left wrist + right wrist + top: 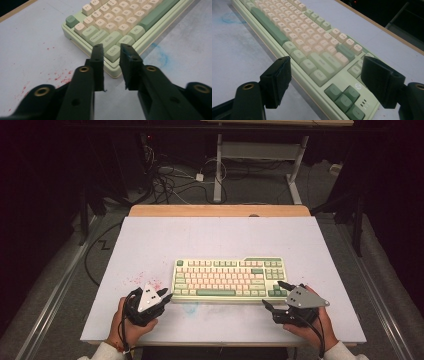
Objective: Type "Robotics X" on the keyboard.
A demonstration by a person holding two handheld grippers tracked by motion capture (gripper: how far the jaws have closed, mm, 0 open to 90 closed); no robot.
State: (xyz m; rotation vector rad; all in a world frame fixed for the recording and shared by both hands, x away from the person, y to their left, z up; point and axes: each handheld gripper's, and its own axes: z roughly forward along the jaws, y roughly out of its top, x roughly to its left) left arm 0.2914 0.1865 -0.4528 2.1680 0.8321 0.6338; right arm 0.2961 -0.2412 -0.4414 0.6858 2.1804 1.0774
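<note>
One keyboard (229, 279) lies in the middle of the table (150, 240), and two claws approach its near corners. The left claw (165, 295) has its jaws narrowly parted, empty, at the Ctrl corner. The right claw (276, 295) is spread wide, empty. For a good grip, each claw should probably close evenly over the keyboard's edge, not over keys.

Your left gripper view cuts the keyboard (117, 22) off at the top edge; in the high view its key legends are too small to read.
</note>
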